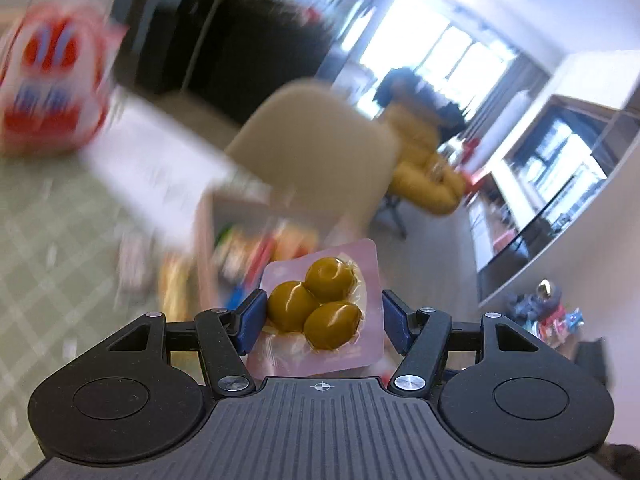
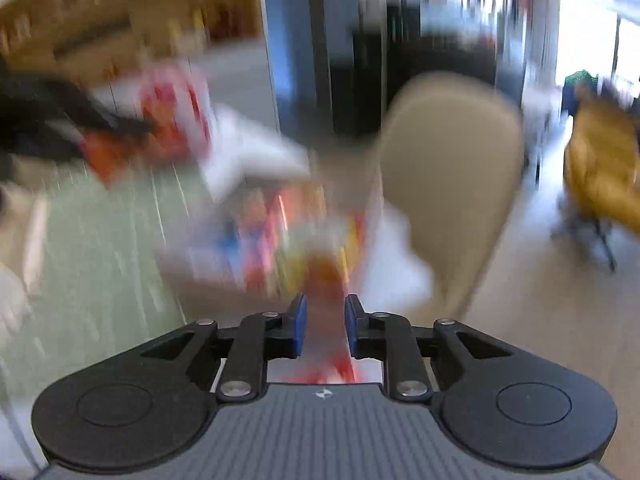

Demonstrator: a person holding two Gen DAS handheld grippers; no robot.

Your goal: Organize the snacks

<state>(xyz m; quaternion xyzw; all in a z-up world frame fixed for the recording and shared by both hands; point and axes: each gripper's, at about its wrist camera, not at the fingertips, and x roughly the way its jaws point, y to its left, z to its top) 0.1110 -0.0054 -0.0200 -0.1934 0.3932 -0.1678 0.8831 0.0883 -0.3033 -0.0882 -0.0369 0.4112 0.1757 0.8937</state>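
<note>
Left wrist view: the left gripper (image 1: 322, 320) has its two blue-padded fingers (image 1: 250, 322) spread fairly wide and clamped on the side edges of one pink vacuum pack (image 1: 362, 268) holding three olive-green round snacks (image 1: 320, 304); the pack stands up between the pads, above a blurred open box (image 1: 208, 232) of mixed colourful packets that sits on a green checked tablecloth (image 1: 48, 248). One red-and-white snack bag (image 1: 52, 76) shows far left, one beige chair back (image 1: 316, 140) rises behind the box, and a yellow armchair (image 1: 424, 168) stands farther off by the windows. Right wrist view: the right gripper (image 2: 326, 330) has its two fingers (image 2: 298, 328) set narrowly apart with one red-orange packet (image 2: 326, 280) between them, though blur hides whether the pads press it; beyond lie the box's blurred packets (image 2: 272, 236), the tablecloth (image 2: 100, 248), the same beige chair (image 2: 448, 184) and another red bag (image 2: 172, 116) upper left
</note>
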